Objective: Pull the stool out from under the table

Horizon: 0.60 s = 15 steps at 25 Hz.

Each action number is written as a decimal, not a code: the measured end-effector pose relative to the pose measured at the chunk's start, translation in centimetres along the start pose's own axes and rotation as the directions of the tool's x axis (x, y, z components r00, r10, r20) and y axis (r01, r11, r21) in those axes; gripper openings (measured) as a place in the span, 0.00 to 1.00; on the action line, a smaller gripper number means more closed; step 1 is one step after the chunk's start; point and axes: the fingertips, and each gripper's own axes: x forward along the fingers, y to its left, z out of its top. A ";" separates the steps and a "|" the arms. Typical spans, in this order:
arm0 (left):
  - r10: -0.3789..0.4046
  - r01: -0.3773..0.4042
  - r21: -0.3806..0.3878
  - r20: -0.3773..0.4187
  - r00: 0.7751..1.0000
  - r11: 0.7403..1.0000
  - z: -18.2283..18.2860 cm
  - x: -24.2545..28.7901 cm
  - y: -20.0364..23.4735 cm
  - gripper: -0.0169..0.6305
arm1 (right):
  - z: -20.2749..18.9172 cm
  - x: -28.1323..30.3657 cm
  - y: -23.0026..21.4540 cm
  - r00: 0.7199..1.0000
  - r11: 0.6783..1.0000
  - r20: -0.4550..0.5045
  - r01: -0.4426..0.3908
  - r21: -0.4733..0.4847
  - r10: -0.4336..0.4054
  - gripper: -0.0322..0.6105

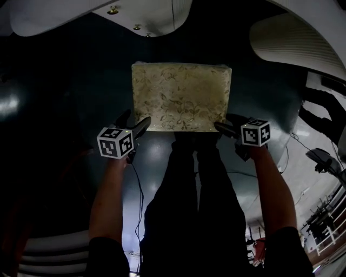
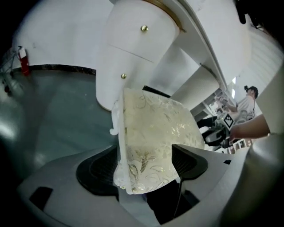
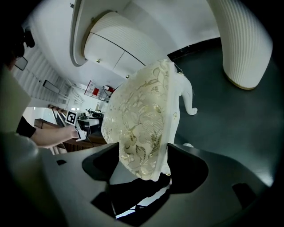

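Gripping stool (image 1: 181,96) at both near corners: left claw (image 2: 146,163) clamped on lower-left corner of floral gold cushion, right claw (image 3: 144,165) clamped on lower-right corner. Stool stands at centre of head view on dark floor (image 1: 75,81), apart from white surface (image 1: 146,13) edge along top.

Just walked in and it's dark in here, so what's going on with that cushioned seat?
A person holds a gripper in each hand. The left gripper and the right gripper each clamp a near corner of the floral-cushioned stool. The stool stands on the dark floor, in front of the white table.
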 end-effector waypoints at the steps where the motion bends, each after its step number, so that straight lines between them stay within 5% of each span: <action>1: 0.008 -0.007 -0.036 0.028 1.000 0.999 0.7 -0.8 -0.1 0.63 | 0.0 -0.7 0.3 1.000 1.000 -0.006 0.019 0.001 -0.019 0.50; 4: 0.010 -0.004 -0.091 0.073 0.997 0.996 2.5 -3.9 -1.4 0.63 | 0.3 -3.2 2.7 0.999 0.999 -0.011 0.042 0.023 -0.042 0.50; 8: -0.006 0.005 0.043 0.034 0.999 0.999 2.9 -9.5 -5.7 0.63 | 0.1 -6.9 11.8 0.998 0.994 -0.047 -0.036 -0.100 0.031 0.50; 15: -0.067 0.054 0.098 0.144 0.987 0.994 6.0 -19.4 -15.7 0.55 | 0.6 -15.2 26.0 0.980 0.962 -0.038 -0.201 -0.184 0.197 0.50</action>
